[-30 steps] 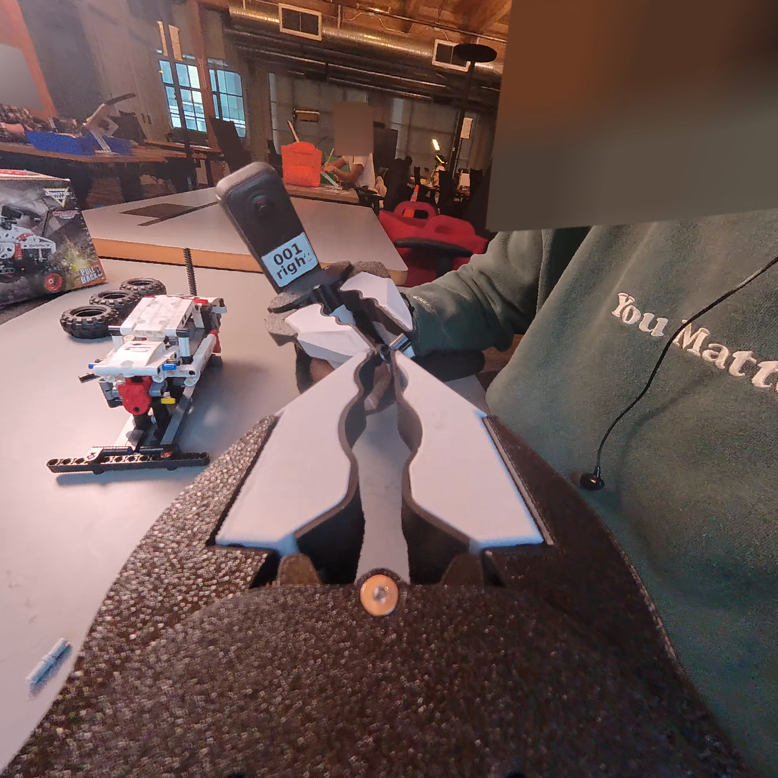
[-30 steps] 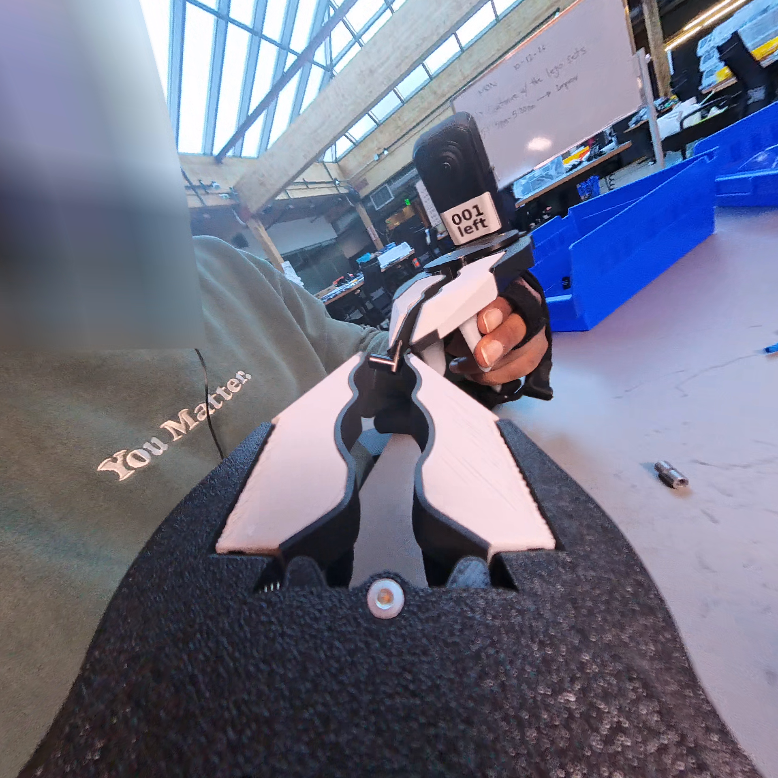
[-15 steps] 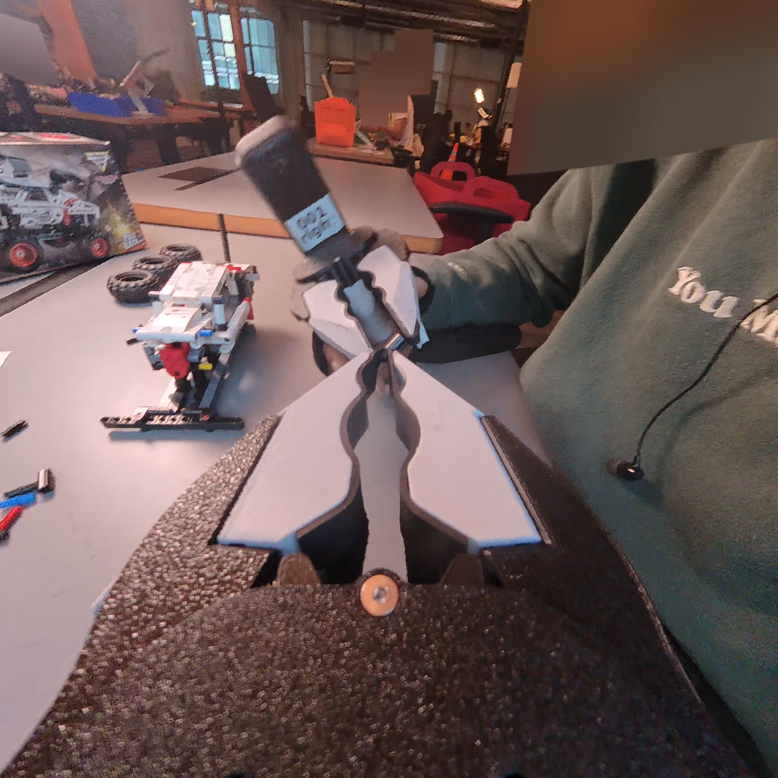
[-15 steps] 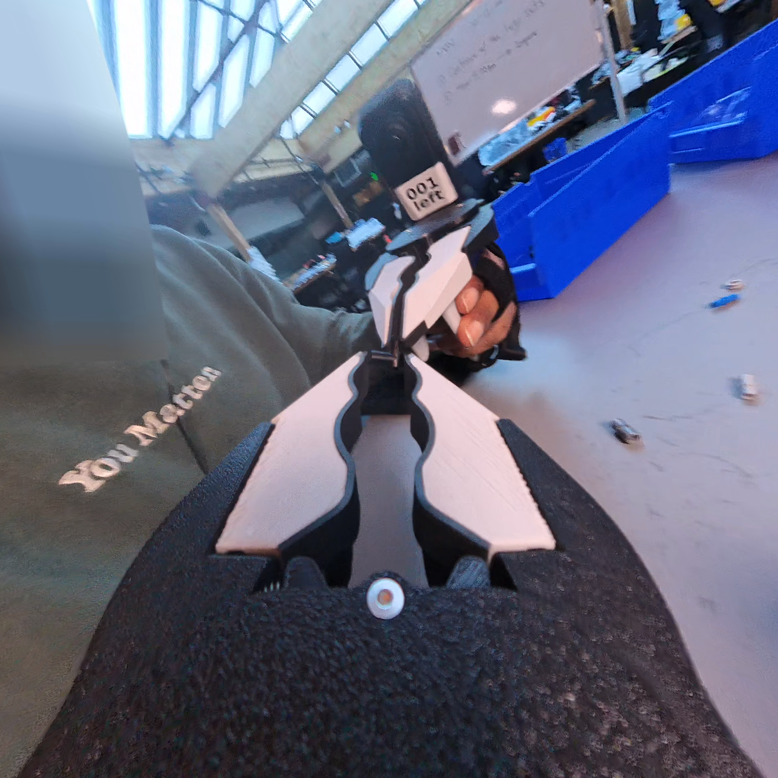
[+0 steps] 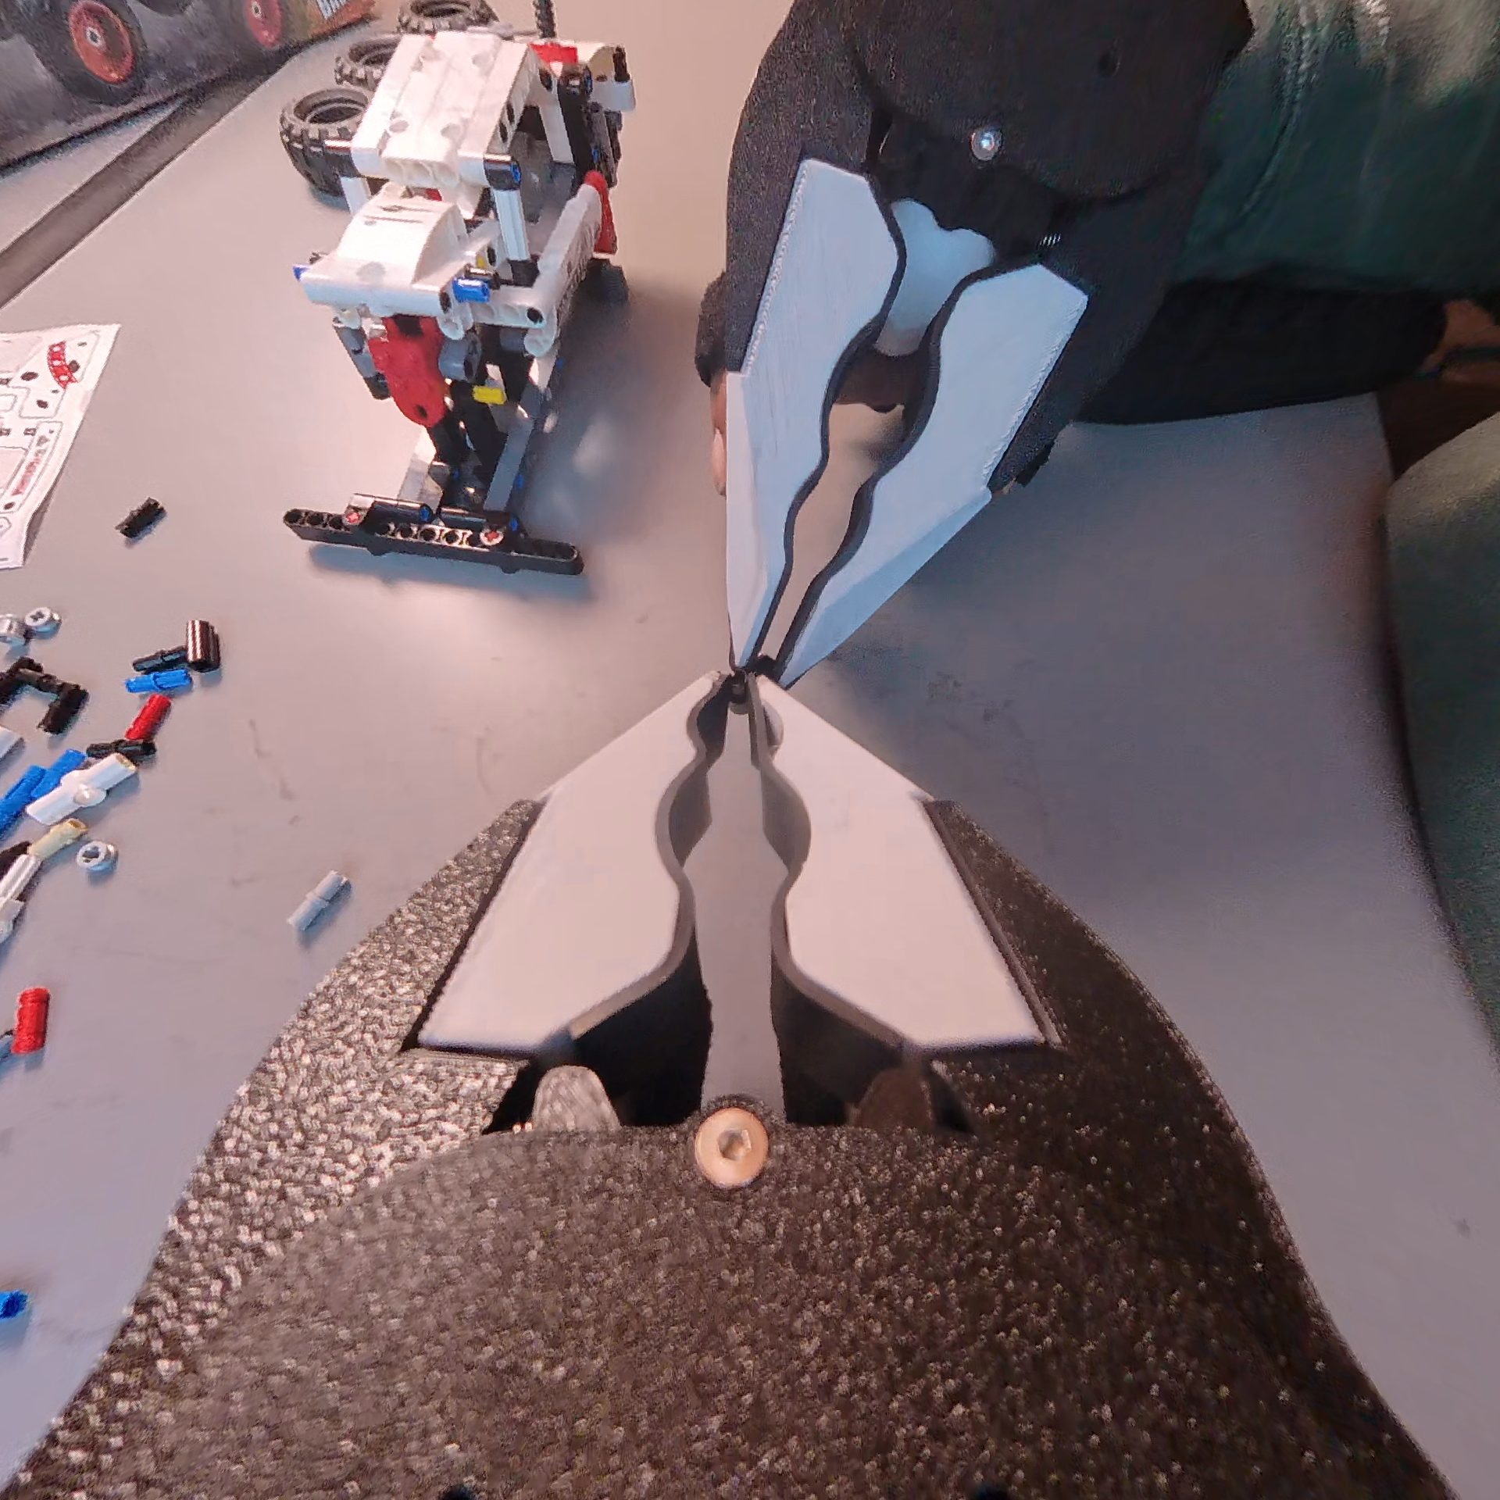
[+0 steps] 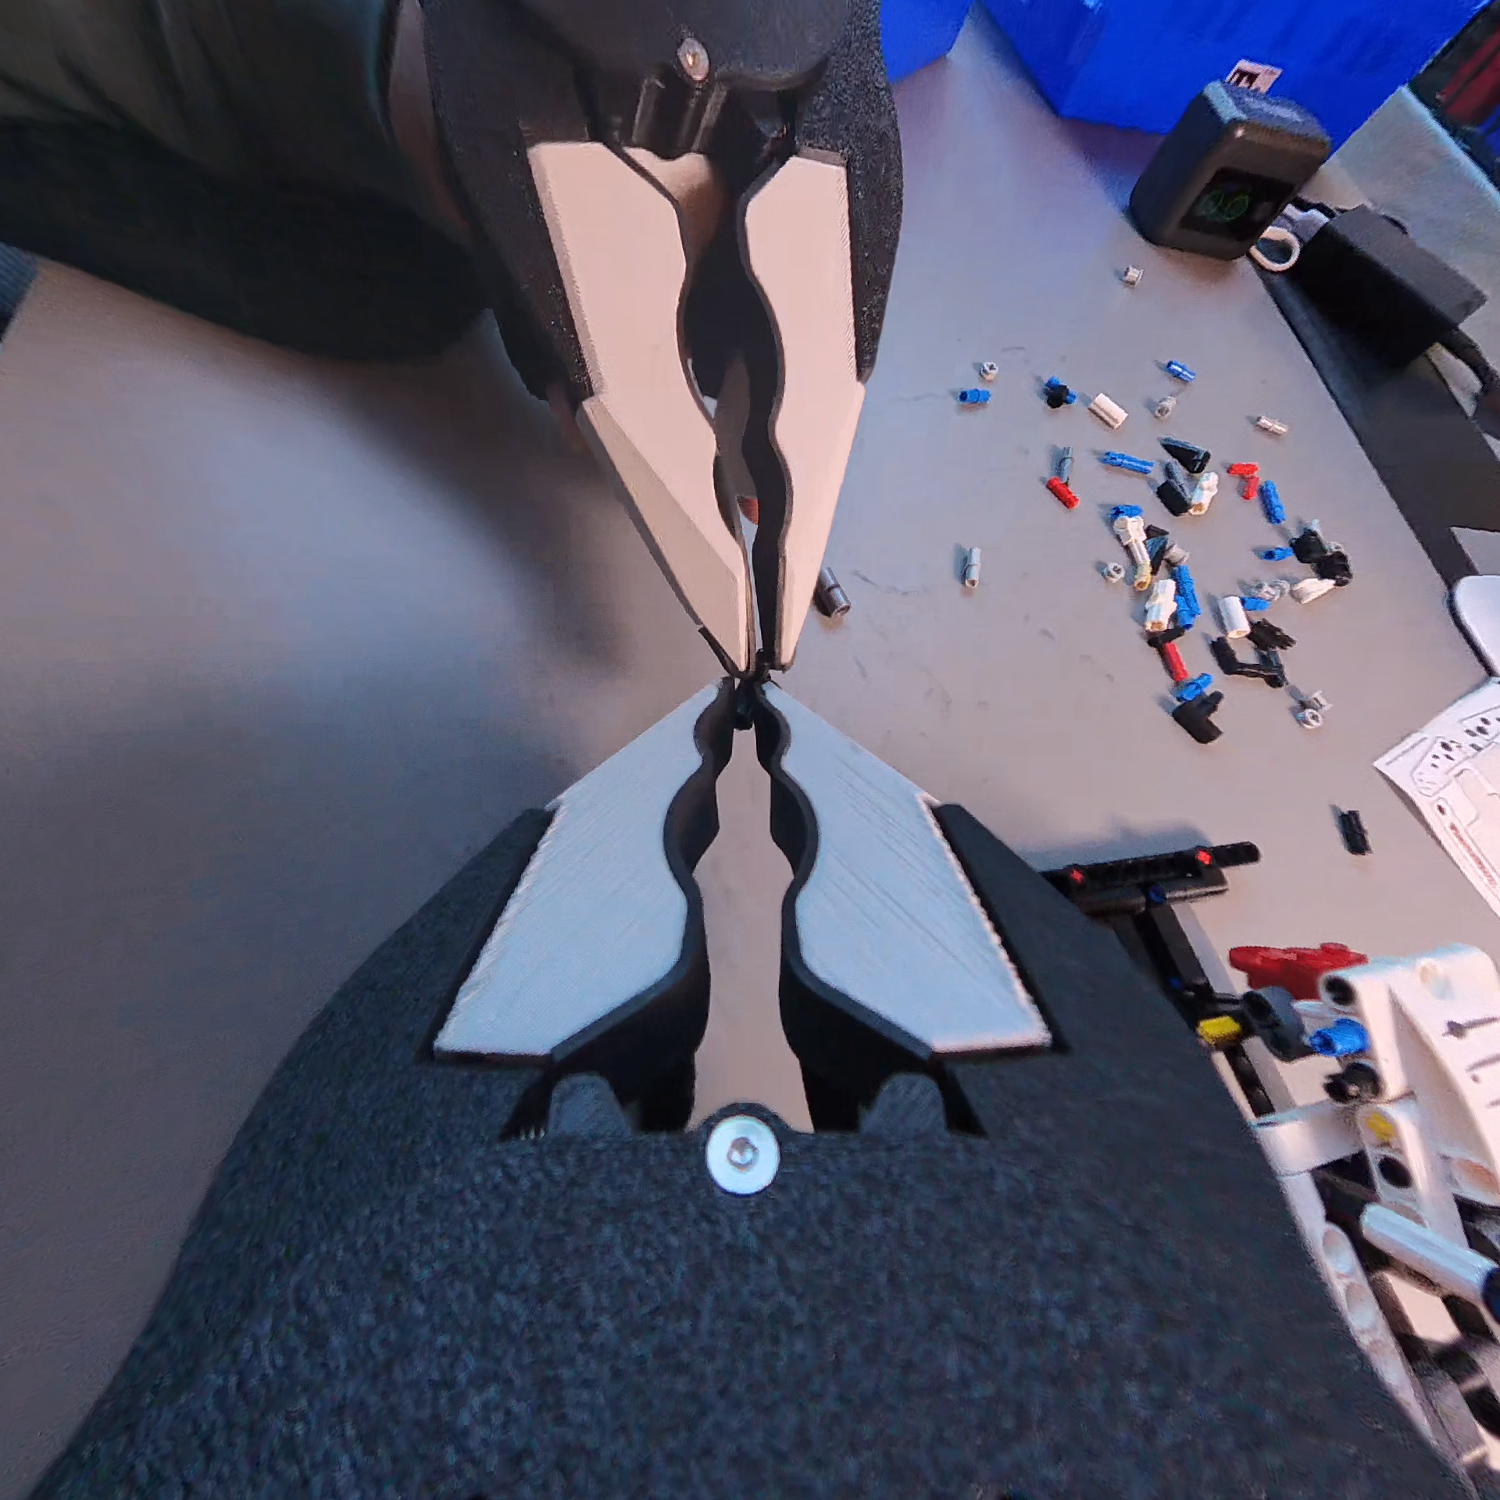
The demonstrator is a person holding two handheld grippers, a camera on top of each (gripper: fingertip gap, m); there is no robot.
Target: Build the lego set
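Both wrist cams look down, facing each other tip-to-tip, close above shared grey table (image 5: 1136, 649).

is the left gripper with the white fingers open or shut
Shut: the left gripper has its tips pinched on a tiny black lego piece, tip to tip with the right gripper.

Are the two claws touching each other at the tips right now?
Touching, it seems: in the left wrist view the left claw and right claw meet tip to tip on a tiny black piece, no gap showing.

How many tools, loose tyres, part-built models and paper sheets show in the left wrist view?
Tools: 2 (left tool, right tool)
Loose tyres: 3
Part-built model: 1
Paper sheet: 1
Total: 7
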